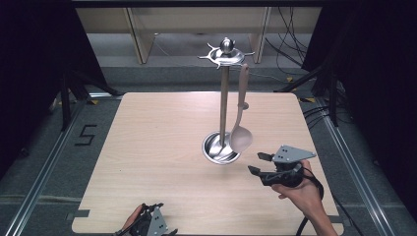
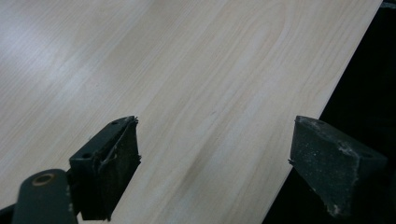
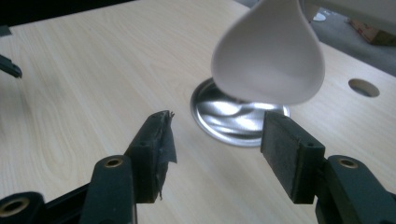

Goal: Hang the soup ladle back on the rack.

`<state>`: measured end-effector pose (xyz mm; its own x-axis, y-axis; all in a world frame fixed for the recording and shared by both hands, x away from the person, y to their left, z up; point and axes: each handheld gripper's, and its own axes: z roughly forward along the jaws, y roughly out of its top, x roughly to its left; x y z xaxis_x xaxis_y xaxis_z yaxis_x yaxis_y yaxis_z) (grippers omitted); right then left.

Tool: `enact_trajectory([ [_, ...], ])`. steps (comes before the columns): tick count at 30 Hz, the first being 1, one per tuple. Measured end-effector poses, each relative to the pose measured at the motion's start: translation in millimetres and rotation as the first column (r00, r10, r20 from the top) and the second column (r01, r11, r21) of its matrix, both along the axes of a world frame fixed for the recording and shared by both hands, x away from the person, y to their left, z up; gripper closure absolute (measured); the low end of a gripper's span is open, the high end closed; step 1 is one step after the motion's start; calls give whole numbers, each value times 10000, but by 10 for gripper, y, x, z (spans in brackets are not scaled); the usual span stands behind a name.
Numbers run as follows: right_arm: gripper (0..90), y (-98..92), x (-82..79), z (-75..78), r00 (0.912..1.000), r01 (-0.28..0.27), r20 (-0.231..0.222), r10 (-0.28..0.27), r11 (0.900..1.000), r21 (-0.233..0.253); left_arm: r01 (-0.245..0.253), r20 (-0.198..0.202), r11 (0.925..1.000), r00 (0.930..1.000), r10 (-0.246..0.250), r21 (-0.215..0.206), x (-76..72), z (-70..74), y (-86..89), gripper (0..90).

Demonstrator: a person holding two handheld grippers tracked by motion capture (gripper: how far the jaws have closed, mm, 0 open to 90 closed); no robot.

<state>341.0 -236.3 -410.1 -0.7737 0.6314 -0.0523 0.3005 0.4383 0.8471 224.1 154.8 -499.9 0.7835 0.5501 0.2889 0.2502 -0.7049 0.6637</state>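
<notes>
A metal utensil stand [image 1: 224, 98] rises from a round steel base [image 1: 220, 148] right of the table's middle. A pale ladle [image 1: 240, 130] hangs from the stand's top hooks [image 1: 226, 53], its bowl [image 3: 270, 56] just above the base [image 3: 236, 119]. My right gripper [image 1: 256, 163] is held above the table a little right of the base, open, with nothing between its jaws; the ladle bowl hangs just beyond them. My left gripper [image 1: 152, 222] sits at the table's near edge, open and empty over bare wood [image 2: 187, 93].
The wooden table [image 1: 162, 147] has a round cable hole [image 3: 363, 87] near the stand. Metal rails [image 1: 44, 167] run along the floor at both sides. Cables [image 1: 290, 44] and a wooden frame [image 1: 142, 39] lie beyond the far edge.
</notes>
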Motion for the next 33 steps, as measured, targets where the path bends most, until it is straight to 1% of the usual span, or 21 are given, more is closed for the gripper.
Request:
enact_trajectory([
  [1,433,-13,-18,-30,9998,-32,-202,31,10000,-46,2,-28,10000,10000,-3,-40,-8,11,2,148],
  [2,432,-33,-29,-51,9999,85,-104,-87,9999,-123,-6,20,10000,10000,6,0,-7,10,0,148],
  [5,428,-82,-70,-113,9987,169,-480,-178,9997,-185,87,-62,9999,9999,-87,59,-6,3,2,148],
  [9,428,-167,-80,-169,9996,8,-275,-18,9993,-366,60,-46,10000,10000,-60,24,-3,4,1,148],
  [10,427,-184,-108,-178,9985,222,-489,-238,9993,-316,62,-64,10000,10000,-62,0,-6,7,1,148],
  [12,425,-219,-135,-201,9982,241,-542,-257,9993,-298,5,-22,9999,10000,-5,-133,-12,0,-8,148],
  [13,425,-235,-144,-211,9983,148,-555,-166,9994,-311,90,-61,10000,9999,-90,4,-14,1,-1,148],
  [14,423,-255,-166,-222,9983,295,-494,-310,9991,-314,48,-28,10000,10000,-48,-83,-18,-12,-4,148],
  [15,419,-255,-188,-229,9973,332,-650,-351,9990,-290,45,0,10000,10000,-45,54,-18,-16,2,148],
  [16,416,-272,-188,-234,9980,195,-587,-217,9991,-378,70,-50,10000,10000,-70,61,-16,-13,7,148],
  [20,409,-284,-274,-261,9952,409,-880,-435,9987,-315,86,14,10000,10000,-86,15,-18,5,7,148],
  [21,399,-298,-259,-278,9987,201,-466,-223,9988,-455,49,-14,9999,10000,-50,-159,-22,-5,2,148],
  [22,392,-298,-277,-283,9974,303,-639,-330,9987,-420,38,38,10000,10000,-38,74,-16,-7,7,148],
  [23,385,-285,-311,-299,9941,387,-1003,-422,9986,-366,97,-57,9999,9999,-97,59,-17,-5,10,148],
  [26,375,-303,-323,-335,9949,363,-927,-404,9983,-453,61,-10,10000,10000,-62,-18,-20,-9,1,149],
  [27,373,-297,-348,-341,9919,454,-1167,-496,9982,-383,110,-33,9999,9999,-110,37,-21,-3,3,148],
  [28,369,-313,-336,-353,9943,329,-1003,-372,9985,-444,84,-49,9999,10000,-85,-144,-24,-9,-1,148],
  [30,366,-325,-339,-366,9957,379,-830,-419,9981,-486,71,-22,9999,10000,-71,-80,-21,-9,1,148],
  [31,363,-336,-357,-382,9947,283,-970,-330,9983,-504,45,1,10000,10000,-45,-26,-20,-11,4,148],
  [32,362,-341,-364,-387,9955,341,-868,-384,9981,-506,45,1,10000,10000,-45,-26,-20,-11,4,148],
  [33,359,-344,-396,-389,9927,430,-1108,-480,9980,-468,43,-3,9999,10000,-44,-161,-26,-13,-1,148],
])
